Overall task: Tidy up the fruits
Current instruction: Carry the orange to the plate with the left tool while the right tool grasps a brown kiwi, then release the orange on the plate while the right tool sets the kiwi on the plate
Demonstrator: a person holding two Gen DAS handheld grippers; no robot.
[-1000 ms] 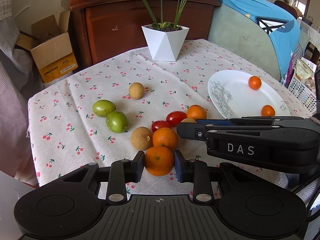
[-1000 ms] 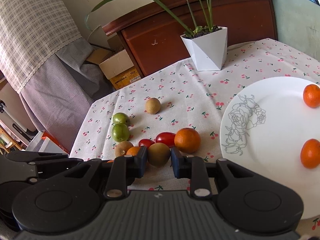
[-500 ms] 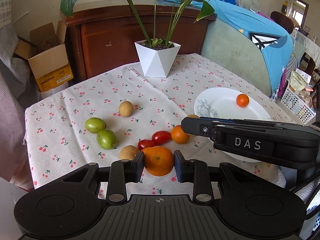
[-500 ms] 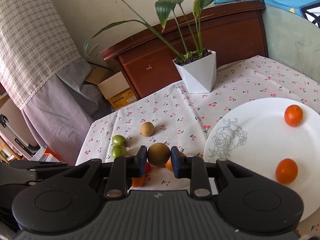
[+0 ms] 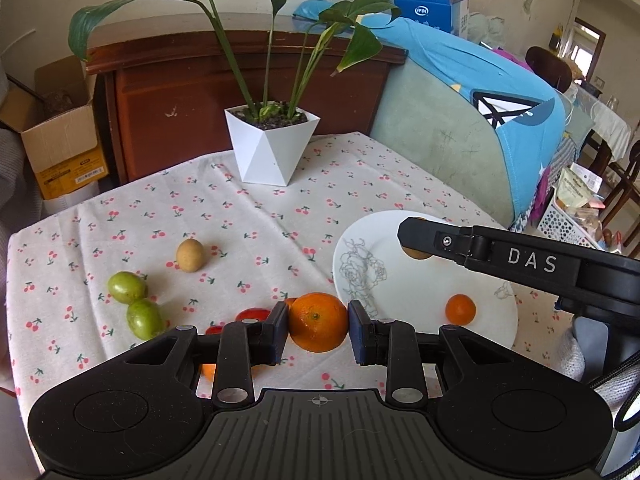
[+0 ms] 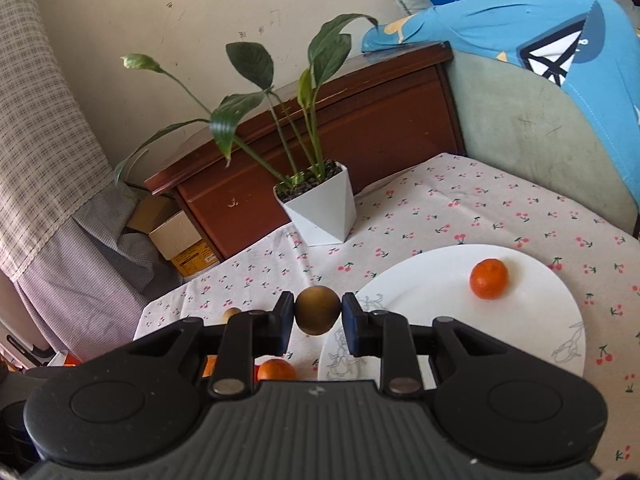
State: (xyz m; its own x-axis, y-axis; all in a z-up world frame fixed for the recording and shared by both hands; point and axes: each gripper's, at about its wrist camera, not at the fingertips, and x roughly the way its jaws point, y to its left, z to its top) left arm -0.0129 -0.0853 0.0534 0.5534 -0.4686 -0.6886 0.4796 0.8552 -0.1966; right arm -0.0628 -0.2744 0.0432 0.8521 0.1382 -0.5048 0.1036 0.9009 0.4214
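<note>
Orange (image 5: pixel 318 322) in the left tongs (image 5: pixel 318 326), brown fruit (image 6: pixel 317 310) in the right tongs (image 6: pixel 317 318).

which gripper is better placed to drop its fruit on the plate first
Right, probably. In the left wrist view the right gripper holds its brown fruit over the white plate, while the left gripper, shut on an orange, sits short of the plate's rim.
</note>
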